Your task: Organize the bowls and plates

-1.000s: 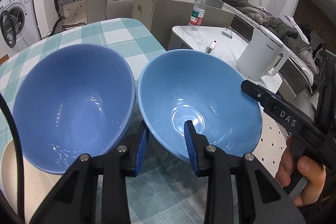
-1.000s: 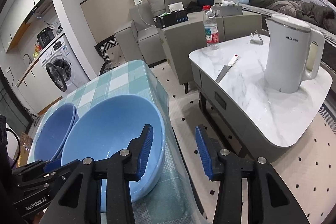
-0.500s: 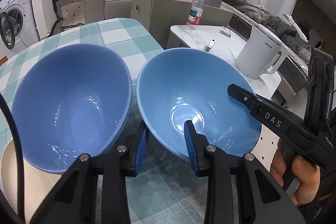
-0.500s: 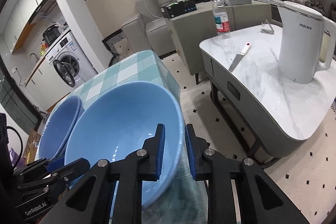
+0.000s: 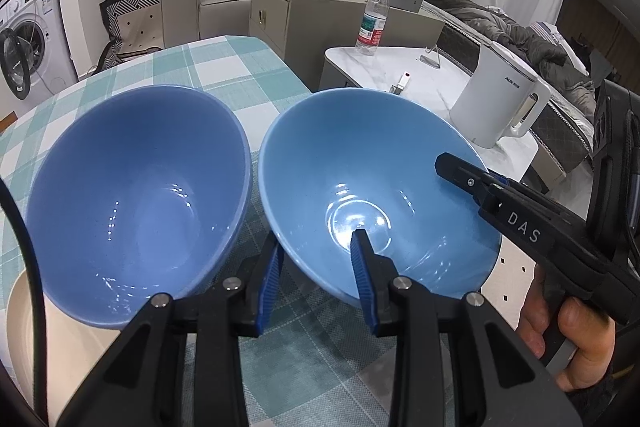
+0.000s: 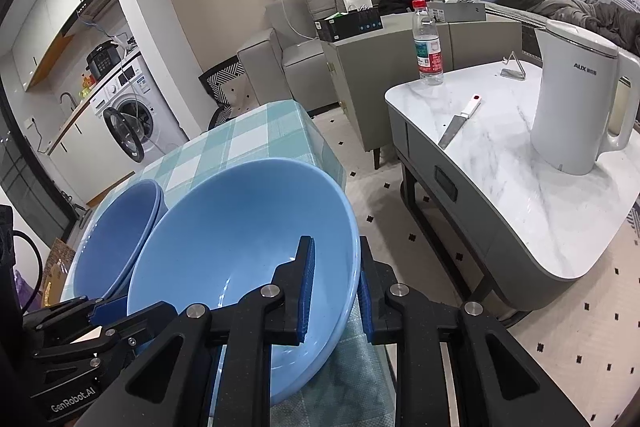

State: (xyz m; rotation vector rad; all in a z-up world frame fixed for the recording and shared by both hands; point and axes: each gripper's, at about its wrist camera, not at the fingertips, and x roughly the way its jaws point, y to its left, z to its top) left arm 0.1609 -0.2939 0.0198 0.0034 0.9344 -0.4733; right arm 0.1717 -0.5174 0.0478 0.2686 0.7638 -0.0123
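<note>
This is a lived-in home, an open living room running into a laundry corner. A beige upholstered sofa with grey cushions (image 6: 320, 27) lines the back wall, with a low marble-topped coffee table (image 6: 520, 163) before it carrying a white plastic electric kettle (image 6: 576, 107) and a clear water bottle with a red cap (image 6: 428, 47). At the left, a white front-loading washing machine (image 6: 128, 115) sits under a counter. A teal-and-white checked tablecloth (image 6: 256, 135) covers the worktop.

Two blue bowls (image 5: 136, 195), one plate (image 5: 24, 311)
</note>
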